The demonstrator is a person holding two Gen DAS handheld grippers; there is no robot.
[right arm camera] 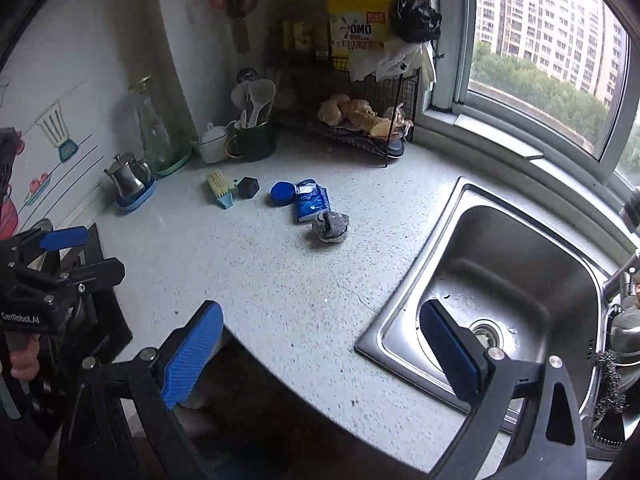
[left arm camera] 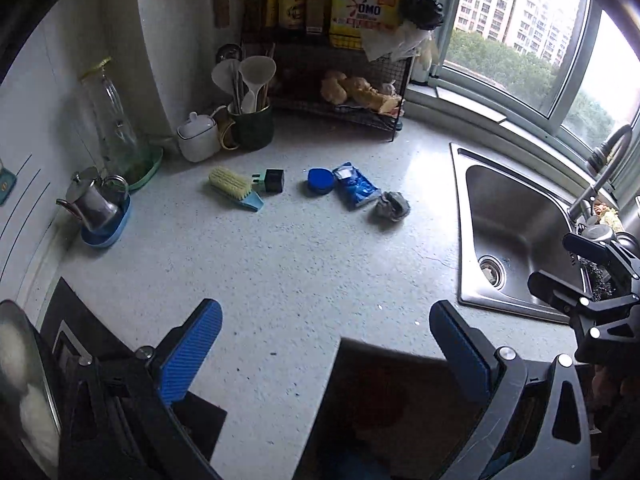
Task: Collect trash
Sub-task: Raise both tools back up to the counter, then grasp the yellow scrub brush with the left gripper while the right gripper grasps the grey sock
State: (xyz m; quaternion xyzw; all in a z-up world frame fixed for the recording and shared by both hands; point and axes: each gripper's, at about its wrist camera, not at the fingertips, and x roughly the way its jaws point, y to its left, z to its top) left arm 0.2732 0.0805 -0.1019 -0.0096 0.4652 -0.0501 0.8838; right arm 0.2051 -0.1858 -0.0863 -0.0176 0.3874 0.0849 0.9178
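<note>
Hovering over the near edge of the speckled countertop (left arm camera: 304,272), both grippers carry nothing: the left gripper (left arm camera: 326,344) has its blue-padded fingers spread wide apart, and the right gripper (right arm camera: 320,352) is spread just as wide, with one finger over the counter edge and the other over the steel sink (right arm camera: 520,280).

The likely trash lies well ahead of both, in a loose row toward the back of the counter. A crumpled grey wad (left arm camera: 393,205) sits nearest the sink, touching or just beside a blue-and-white wrapper (left arm camera: 355,185), and a round blue lid (left arm camera: 320,180) rests against the wrapper's far-left end. Further left are a small black cube (left arm camera: 273,180) and a scrub brush (left arm camera: 235,187) with a light blue handle, which look like kitchen items, not rubbish.

From the right wrist view the wad (right arm camera: 330,225) lies almost straight ahead, a little left of the midline between the fingers, with the wrapper (right arm camera: 313,202) just behind it. From the left wrist view the same wad lies ahead and to the right. The right gripper therefore seems the better placed, judging by how large the wad appears to it.

The wrapper's long axis runs from the back left toward the front right, ending at the wad. The wad itself is roughly round, so no particular finger alignment seems needed; a forward reach with the jaws straddling it should do.
</note>
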